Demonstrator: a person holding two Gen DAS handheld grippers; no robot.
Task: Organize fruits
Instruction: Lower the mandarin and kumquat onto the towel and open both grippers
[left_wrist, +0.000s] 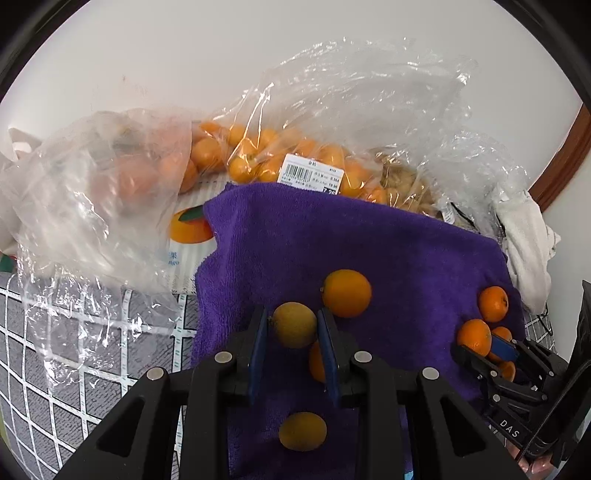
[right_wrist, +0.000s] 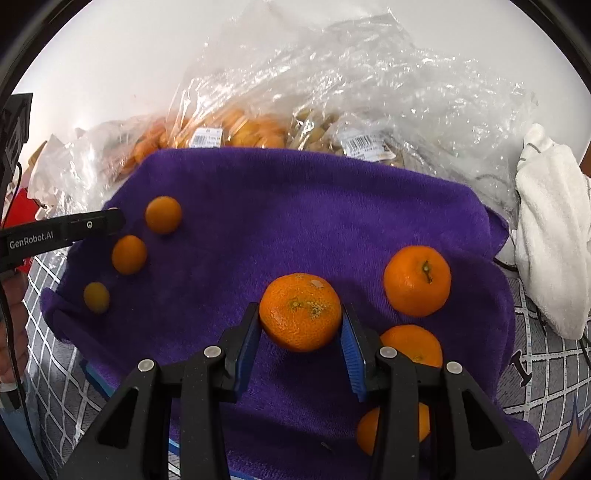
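**Fruit Sorting on Purple Towel: Both Grippers Loaded**

Purple towel (right_wrist: 295, 206) spread flat over grid-patterned cover (left_wrist: 55, 350), apparently as a soft, non-rolling sorting surface

Two groups forming on the towel, judged from present layout:
- Small kumquats at 9 to 10 o'clock in the right wrist view: upper kumquat (right_wrist: 163, 214), middle kumquat (right_wrist: 129, 254), lower kumquat (right_wrist: 96, 297), set apart from one another in a loose line
- Larger mandarins at 3 to 5 o'clock in the same view: stemmed mandarin (right_wrist: 417, 281), second mandarin (right_wrist: 412, 345) just below it, third mandarin (right_wrist: 391, 430) partly hidden behind the right finger

Likely reason for the split: sorting by kind, each hand serving the pile on its own side

Supply at 12 o'clock, beyond the towel's far edge: clear bag of kumquats (left_wrist: 295, 155) with barcode label, cloudy bag (left_wrist: 103, 177) at 10 o'clock in the left wrist view, white cloth (right_wrist: 554, 229) at 3 o'clock in the right wrist view

Left gripper (left_wrist: 293, 325): jaws narrow, blue pads pressed on both sides of a yellowish kumquat (left_wrist: 294, 325); loose orange kumquat (left_wrist: 346, 292) at 1 o'clock just beyond the tips, another kumquat (left_wrist: 303, 431) at 6 o'clock between the finger arms

Right gripper (right_wrist: 300, 314): jaws set wider to suit the bigger fruit, pads clamped on a mandarin (right_wrist: 300, 312) at the middle; contact with the towel below cannot be told

Both grippers pitched steeply downward over the towel, consistent with setting fruit into its group
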